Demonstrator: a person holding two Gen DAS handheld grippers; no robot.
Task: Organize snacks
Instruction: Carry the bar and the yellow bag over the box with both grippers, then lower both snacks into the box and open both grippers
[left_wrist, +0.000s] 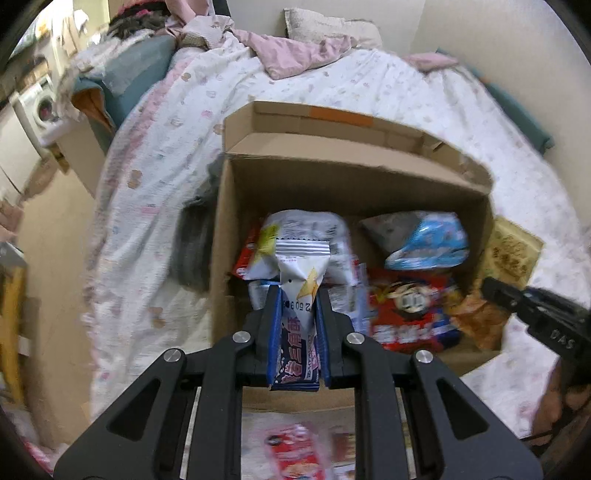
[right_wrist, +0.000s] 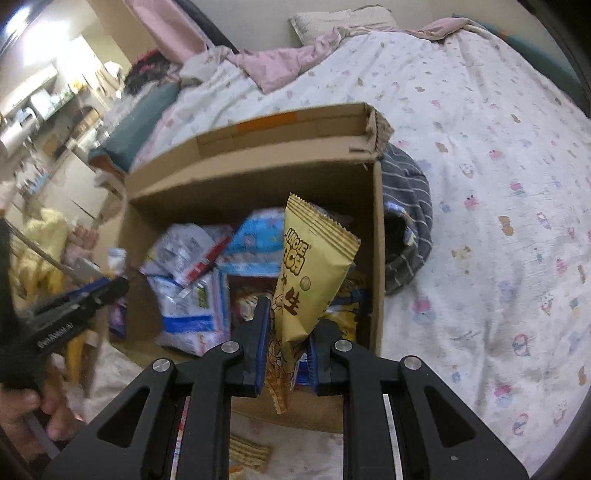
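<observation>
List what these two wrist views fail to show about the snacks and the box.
- Left wrist: red packet below the jaws, blurred and cut off by the gripper frame.
- Left wrist: cardboard box floor, hidden under snacks.
- Right wrist: yellow wafer packet lettering, partly hidden by folds.

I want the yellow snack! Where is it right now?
In the right wrist view, the yellow snack packet is pinched in the right gripper, sticking up over the open cardboard box on the bed.
</observation>
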